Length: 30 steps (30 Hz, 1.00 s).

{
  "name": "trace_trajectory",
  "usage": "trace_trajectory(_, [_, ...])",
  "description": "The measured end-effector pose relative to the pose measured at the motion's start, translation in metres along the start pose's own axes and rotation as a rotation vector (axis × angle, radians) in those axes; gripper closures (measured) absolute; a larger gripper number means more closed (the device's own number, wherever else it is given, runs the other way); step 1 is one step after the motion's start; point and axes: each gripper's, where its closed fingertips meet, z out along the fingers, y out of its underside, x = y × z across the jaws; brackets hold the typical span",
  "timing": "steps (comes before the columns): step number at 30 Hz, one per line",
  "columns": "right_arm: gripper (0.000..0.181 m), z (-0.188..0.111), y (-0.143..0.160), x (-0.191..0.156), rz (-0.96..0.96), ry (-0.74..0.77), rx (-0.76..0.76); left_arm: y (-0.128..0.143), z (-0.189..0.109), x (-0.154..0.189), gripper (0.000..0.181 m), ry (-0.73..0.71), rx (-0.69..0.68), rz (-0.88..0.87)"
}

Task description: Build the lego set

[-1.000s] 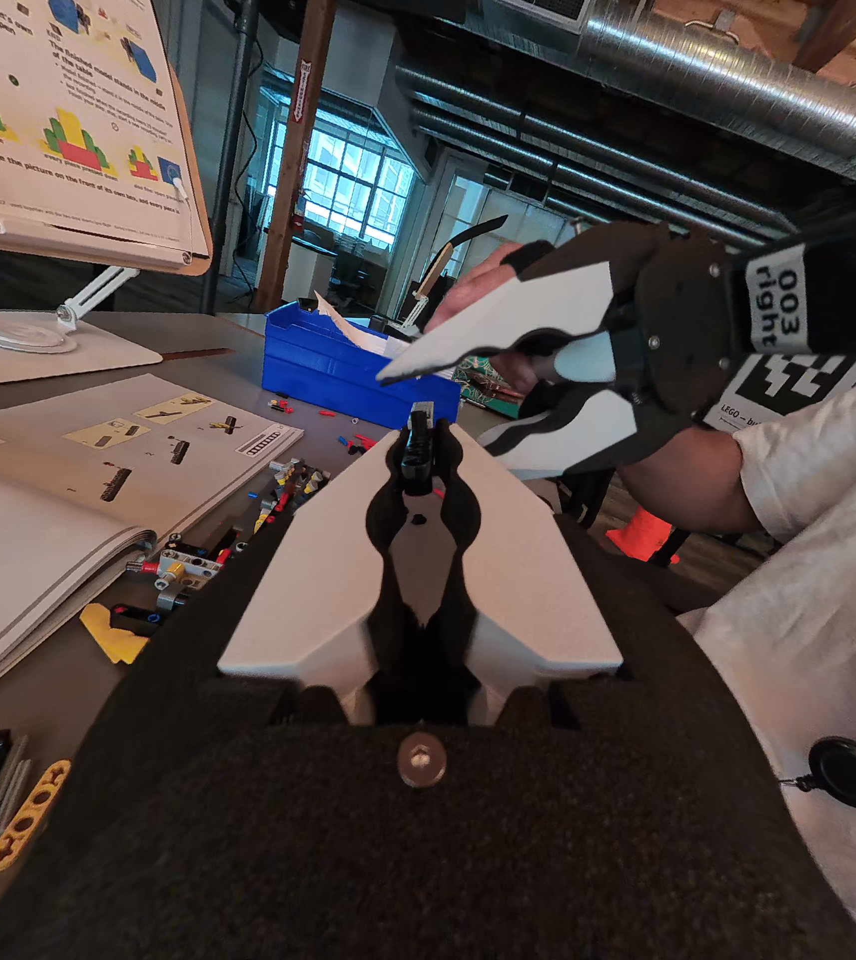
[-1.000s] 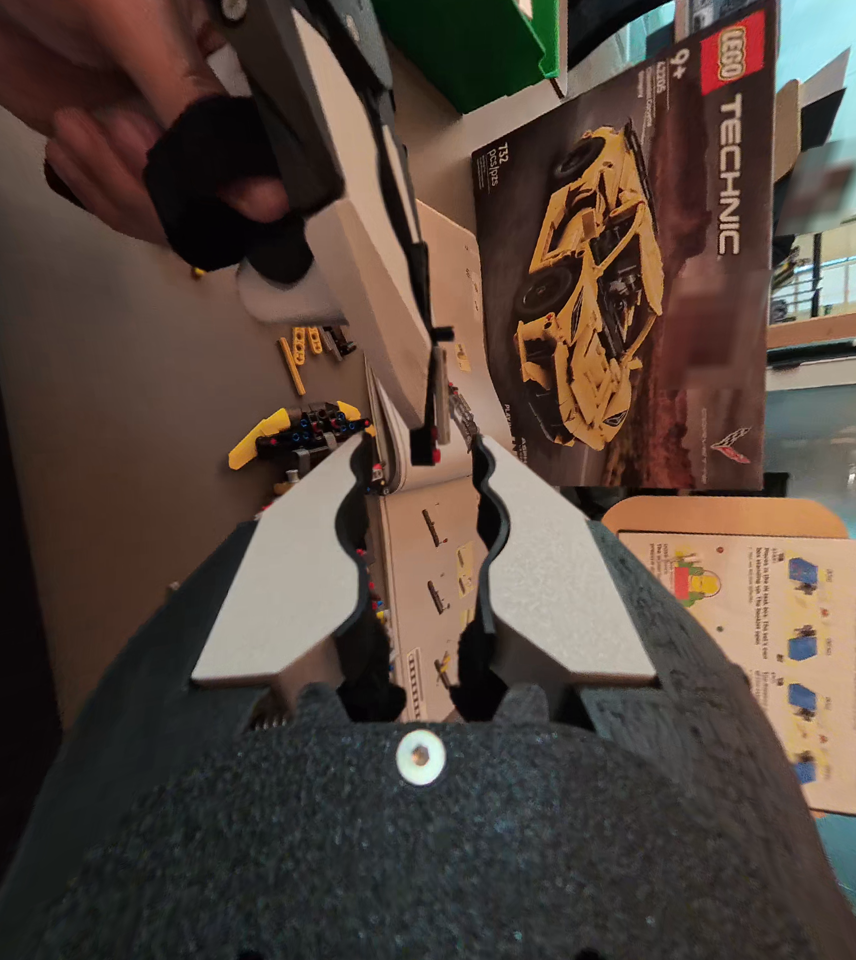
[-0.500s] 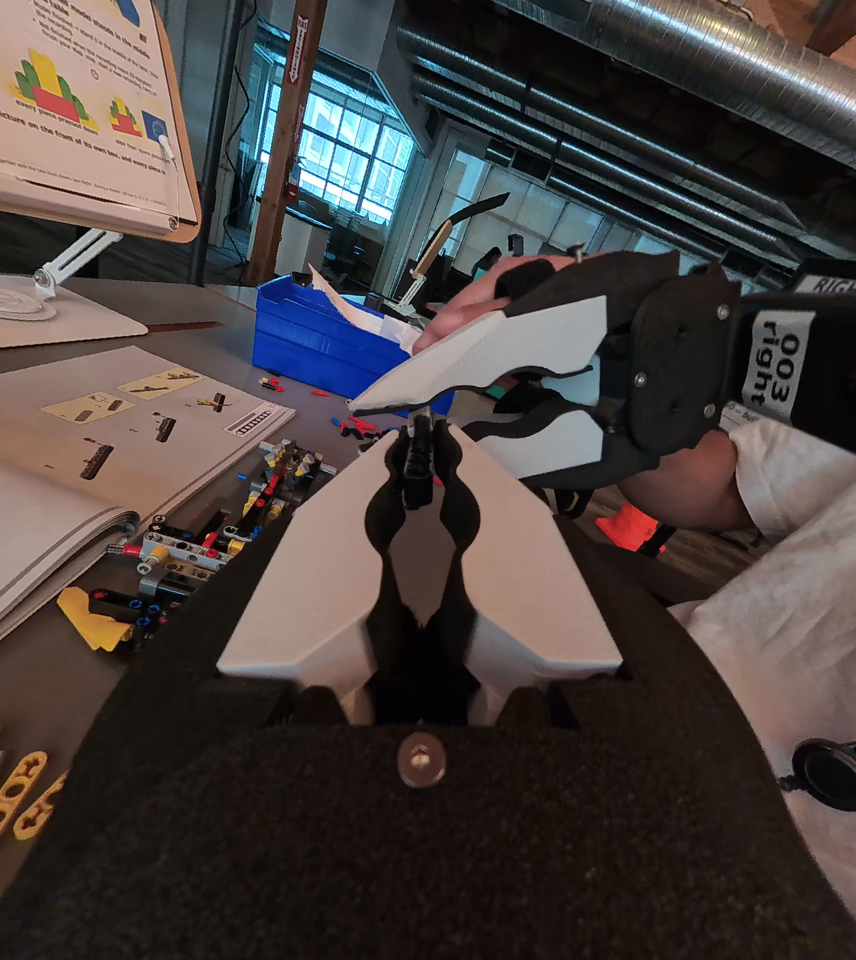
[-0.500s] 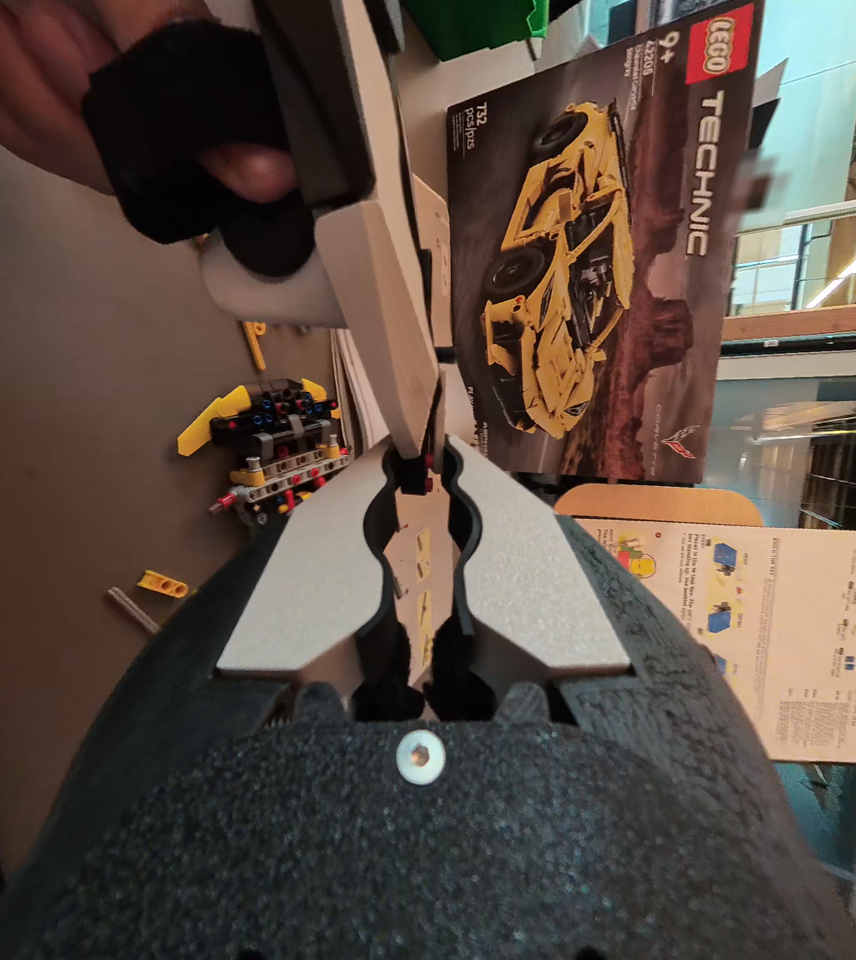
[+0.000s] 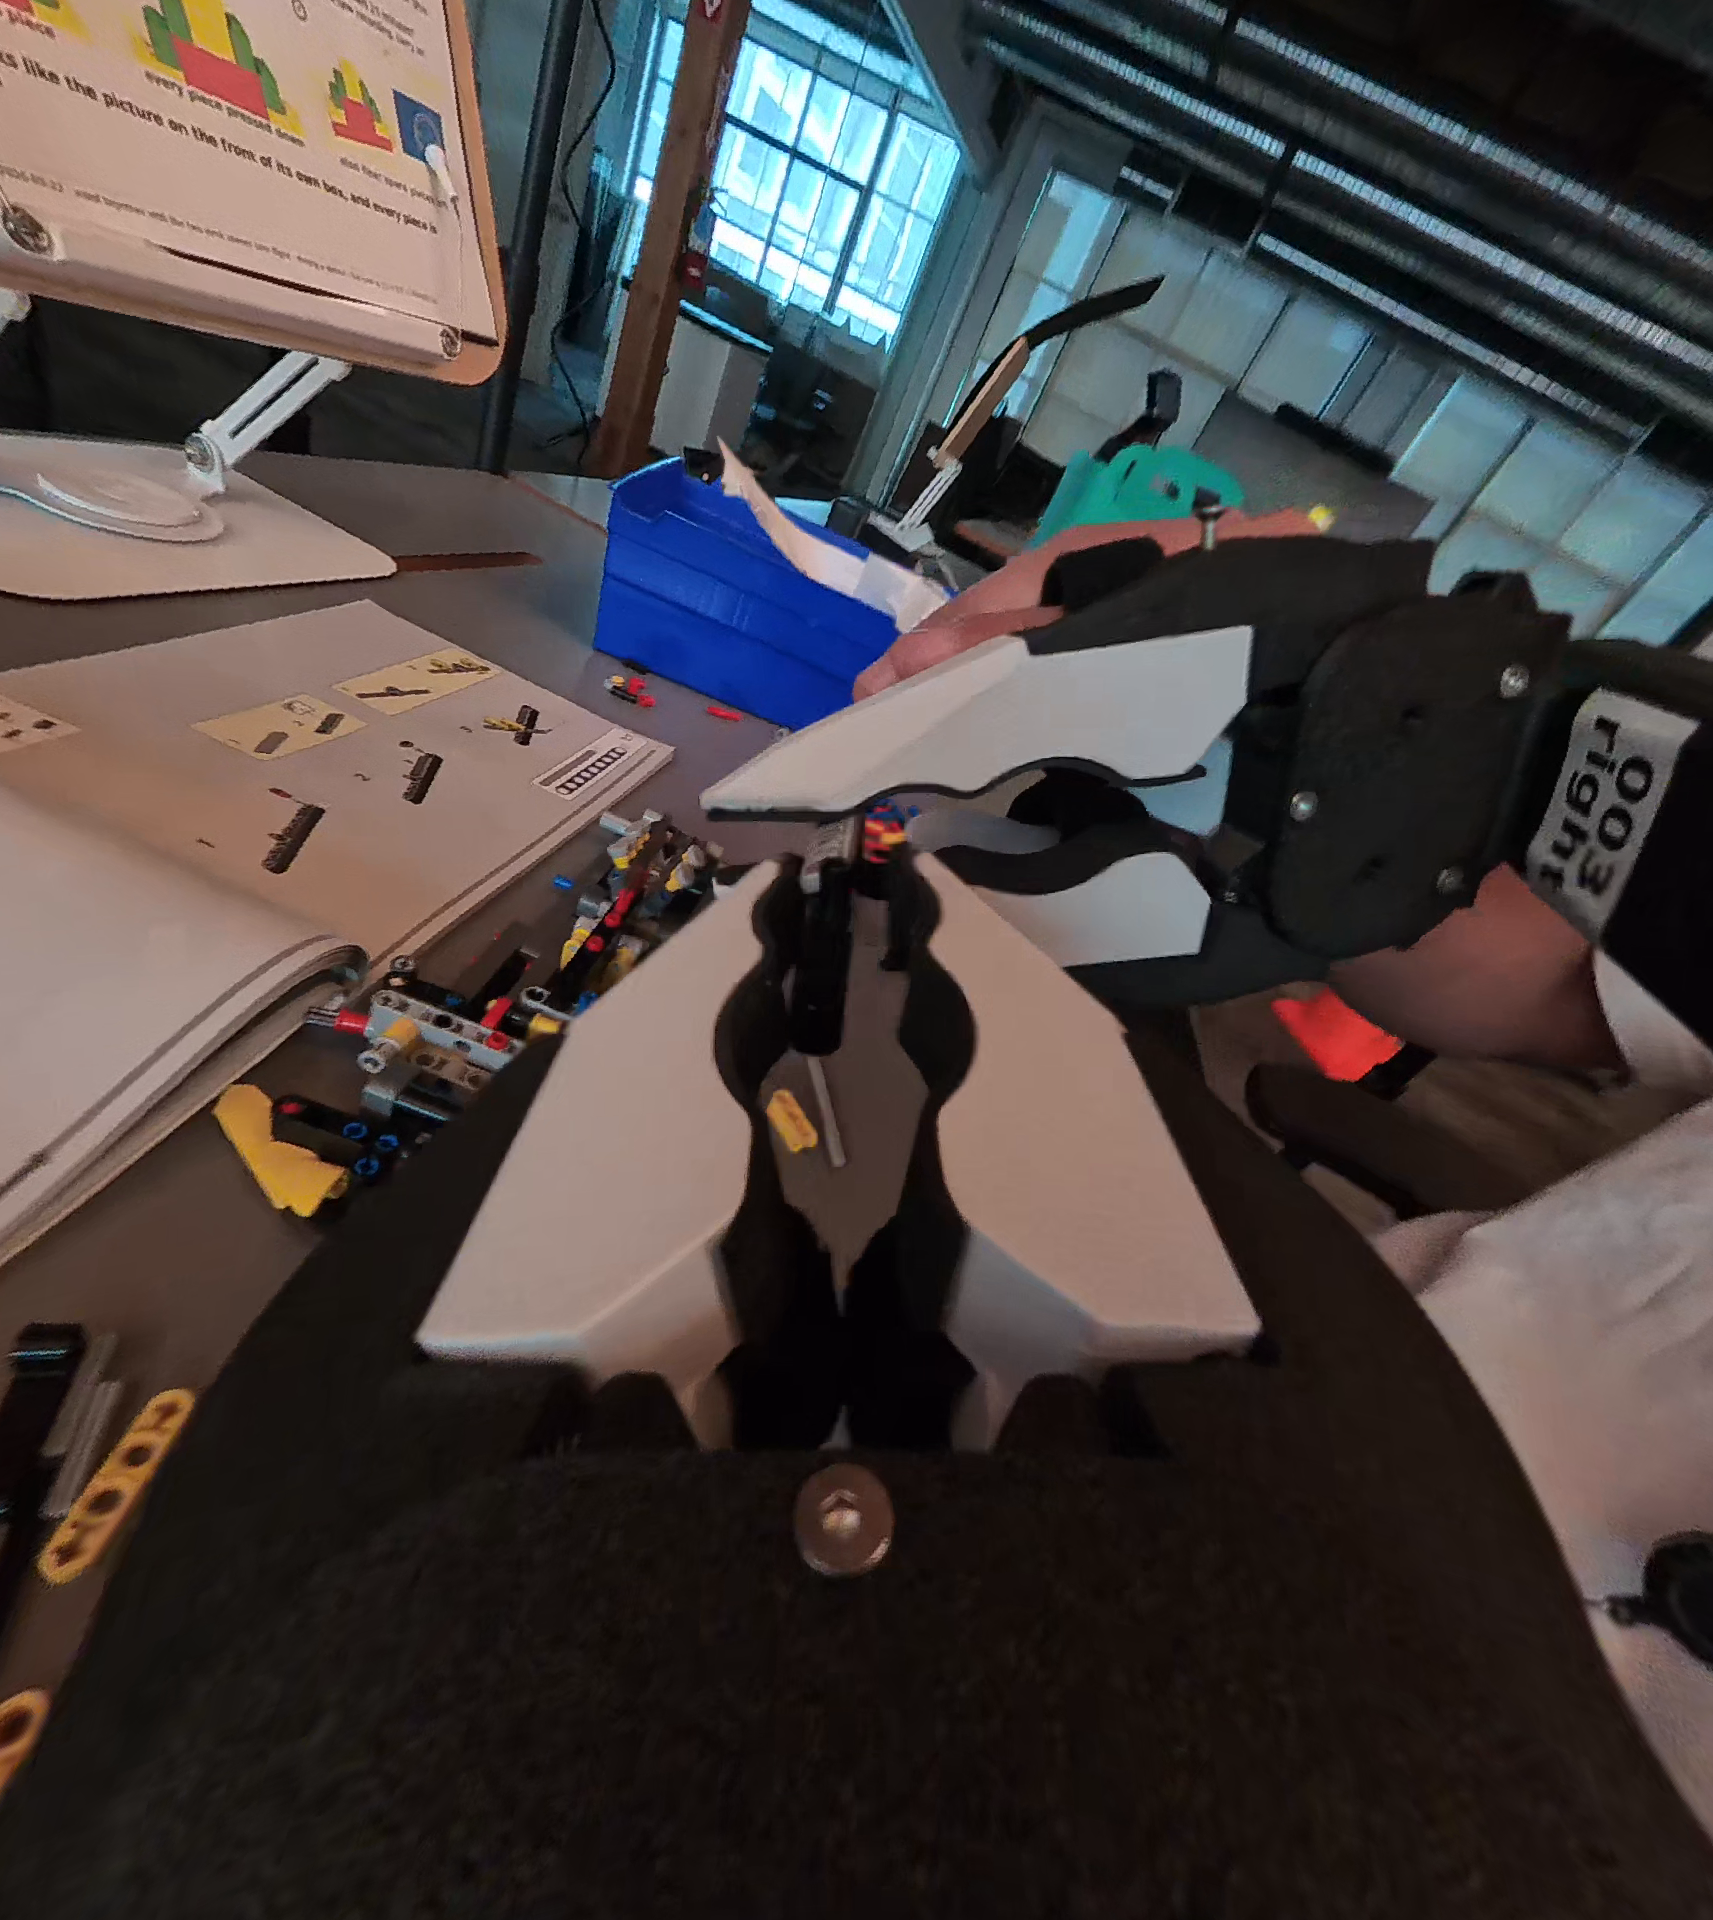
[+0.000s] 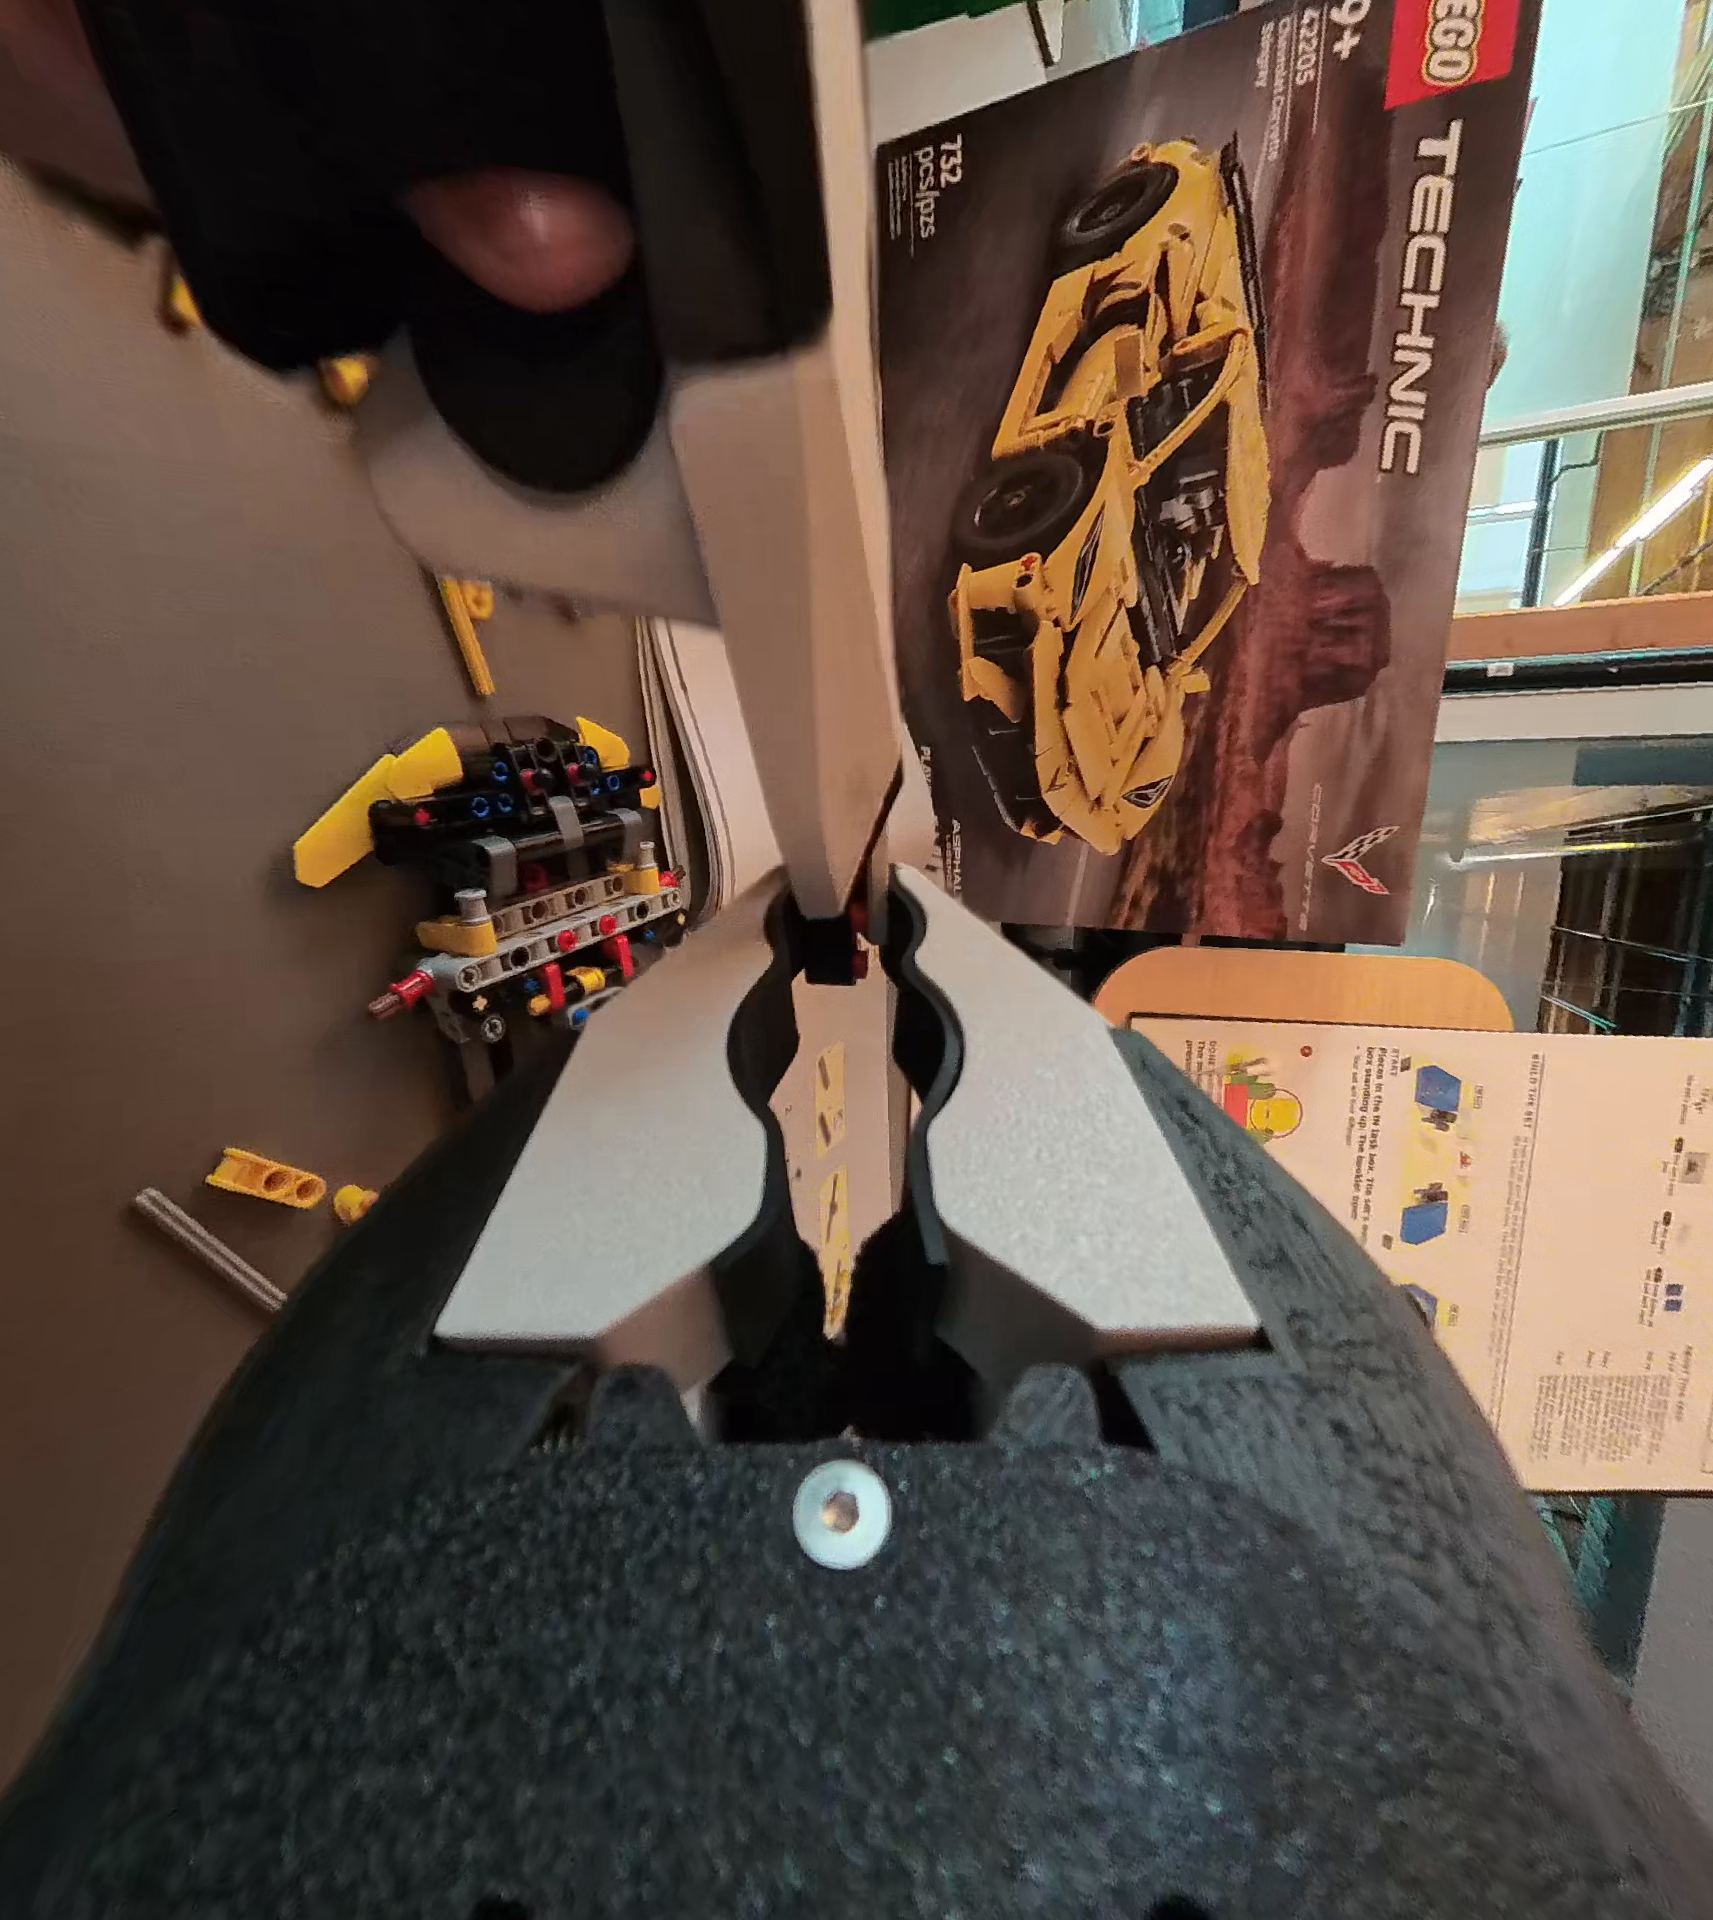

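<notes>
My left gripper (image 5: 847, 868) is shut on a thin black Lego beam (image 5: 821, 956) that stands upright between its tips, held above the table. My right gripper (image 6: 841, 883) meets it tip to tip and is closed on the beam's end (image 6: 828, 951), where red pins show. In the left wrist view the right gripper's white fingers (image 5: 987, 717) come in from the right, held by a hand. In the right wrist view the left gripper's finger (image 6: 831, 623) hangs down from the top. The partly built yellow, black and grey model (image 5: 457, 1029) (image 6: 540, 894) lies on the table below.
An open instruction booklet (image 5: 208, 852) lies left of the model. A blue bin (image 5: 727, 613) stands behind it. The set's box (image 6: 1195, 468) and a sheet on a stand (image 5: 187, 156) stand at the back. A yellow connector (image 6: 265, 1179), a grey axle (image 6: 208, 1247) and yellow beams (image 5: 114, 1475) lie loose. Only a small space, under 4 cm, lies between the two pairs of fingers. From either gripper's tips it is about 15 cm to the yellow connector (image 6: 265, 1179).
My right gripper has come in to the left gripper's tips and narrowed from wide open to closed on the beam's end. Both grippers have dropped nearer the model.
</notes>
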Motion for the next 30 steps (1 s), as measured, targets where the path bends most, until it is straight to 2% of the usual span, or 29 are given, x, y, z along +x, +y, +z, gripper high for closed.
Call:
trace_trajectory(2, [0.169,0.001,0.005,-0.001,0.006,-0.013,-0.010,-0.003,-0.009,-0.005,0.149,-0.079,-0.038,0.116])
trace_trajectory(4, [0.169,0.001,0.008,-0.002,0.028,-0.034,-0.012,-0.003,-0.019,-0.012,0.137,-0.201,-0.125,0.351])
trace_trajectory(6, [0.169,0.001,0.010,-0.005,0.030,-0.054,-0.019,-0.002,-0.026,-0.019,0.138,-0.346,-0.254,0.675])
trace_trajectory(9, [0.169,0.000,0.010,-0.008,0.029,-0.057,-0.015,0.003,-0.027,-0.023,0.140,-0.486,-0.471,1.152])
trace_trajectory(11, [0.169,0.000,0.010,-0.007,0.026,-0.044,-0.014,0.005,-0.022,-0.025,0.141,-0.524,-0.557,1.299])
trace_trajectory(16, [0.169,-0.002,0.013,-0.011,0.027,-0.030,-0.011,0.007,-0.006,-0.015,0.147,-0.485,-0.564,1.361])
trace_trajectory(21, [0.169,-0.008,0.010,-0.012,0.029,-0.029,0.053,0.007,-0.003,-0.013,0.165,-0.458,-0.533,1.333])
trace_trajectory(27, [0.169,-0.017,0.007,-0.013,0.033,-0.058,0.116,0.006,-0.001,0.000,0.166,-0.388,-0.449,1.320])
trace_trajectory(30, [0.169,-0.025,0.002,-0.020,0.085,-0.150,0.195,0.007,-0.001,0.012,0.166,-0.305,-0.393,1.301])
